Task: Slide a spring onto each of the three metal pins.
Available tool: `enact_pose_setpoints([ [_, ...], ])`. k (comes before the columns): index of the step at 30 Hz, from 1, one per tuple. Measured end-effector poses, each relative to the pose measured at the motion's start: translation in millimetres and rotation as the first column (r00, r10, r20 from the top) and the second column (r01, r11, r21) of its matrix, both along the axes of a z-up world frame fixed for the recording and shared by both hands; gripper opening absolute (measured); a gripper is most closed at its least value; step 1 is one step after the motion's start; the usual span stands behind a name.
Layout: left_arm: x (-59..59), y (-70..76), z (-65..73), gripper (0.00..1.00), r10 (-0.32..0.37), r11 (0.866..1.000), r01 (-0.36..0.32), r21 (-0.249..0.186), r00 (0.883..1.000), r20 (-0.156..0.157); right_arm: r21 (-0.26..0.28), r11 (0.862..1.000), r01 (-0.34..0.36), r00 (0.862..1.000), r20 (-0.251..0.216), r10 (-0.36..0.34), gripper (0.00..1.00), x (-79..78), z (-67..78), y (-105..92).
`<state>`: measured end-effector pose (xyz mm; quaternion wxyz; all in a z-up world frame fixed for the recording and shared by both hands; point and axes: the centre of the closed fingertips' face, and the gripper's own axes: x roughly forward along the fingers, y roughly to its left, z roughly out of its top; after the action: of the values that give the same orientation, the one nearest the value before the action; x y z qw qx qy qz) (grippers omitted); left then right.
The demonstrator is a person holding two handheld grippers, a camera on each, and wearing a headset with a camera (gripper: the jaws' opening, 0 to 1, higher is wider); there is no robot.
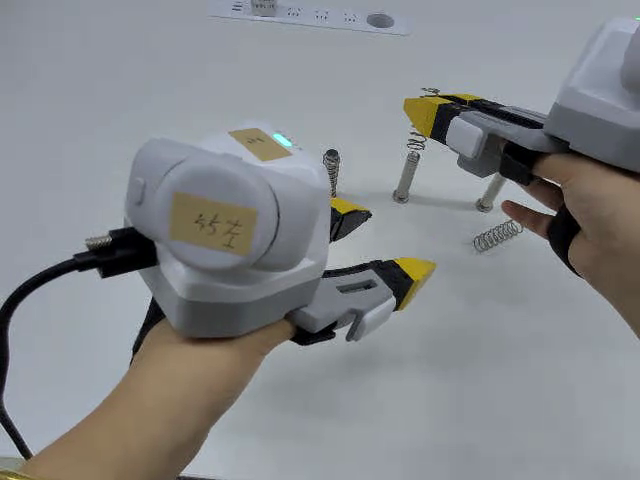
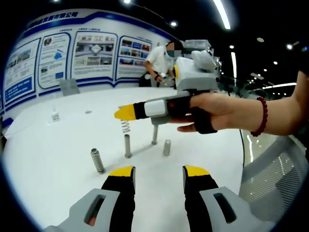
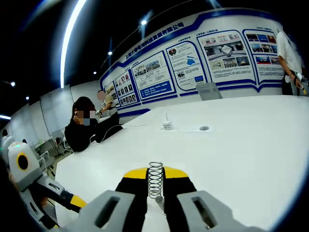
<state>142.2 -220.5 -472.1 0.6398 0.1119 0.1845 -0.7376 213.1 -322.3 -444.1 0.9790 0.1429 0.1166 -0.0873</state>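
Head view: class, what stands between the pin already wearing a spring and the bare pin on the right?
The middle pin, with the right claw holding a spring at its top, in the head view.

Table (image 1: 480, 380): we see a plain white top.
Left pin (image 1: 331, 172): stands on it, a spring coiled around it.
Middle pin (image 1: 405, 182): stands bare-shafted.
Right pin (image 1: 490, 193): stands beside it.
Loose spring (image 1: 497, 235): lies flat near the right pin.
Power strip (image 1: 320, 16): far edge.
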Motion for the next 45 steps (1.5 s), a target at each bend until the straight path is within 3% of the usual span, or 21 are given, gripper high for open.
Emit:
enact_pose_setpoints([
  [4,-0.2,-1.0,1.1,0.4,-0.001,1.0,0.001,-0.005,1.0,-0.011,-0.012,1.0,-0.002,1.0,-0.016,0.002,0.12,0.4,-5.1,-1.1],
  [20,1.2,-0.5,-0.8,0.4,0.001,1.0,-0.001,0.001,1.0,-0.002,-0.057,0.998,0.022,0.999,-0.044,-0.025,0.12,-3.3,-19.0,-3.0],
  [30,3.2,-0.2,-0.8,0.39,0.009,1.0,-0.009,0.003,1.0,0.001,-0.131,0.991,0.012,0.998,-0.061,-0.02,0.12,-6.8,-17.0,3.6],
  [32,3.1,-0.4,-0.1,0.39,0.01,1.0,-0.01,0.0,1.0,-0.002,-0.178,0.984,0.005,0.997,-0.08,-0.02,0.12,-7.9,-17.9,4.5],
  [45,3.5,-0.5,2.7,0.39,0.009,1.0,-0.009,-0.009,1.0,0.003,-0.207,0.978,-0.016,0.992,-0.126,-0.01,0.12,-7.0,-28.9,11.1],
])
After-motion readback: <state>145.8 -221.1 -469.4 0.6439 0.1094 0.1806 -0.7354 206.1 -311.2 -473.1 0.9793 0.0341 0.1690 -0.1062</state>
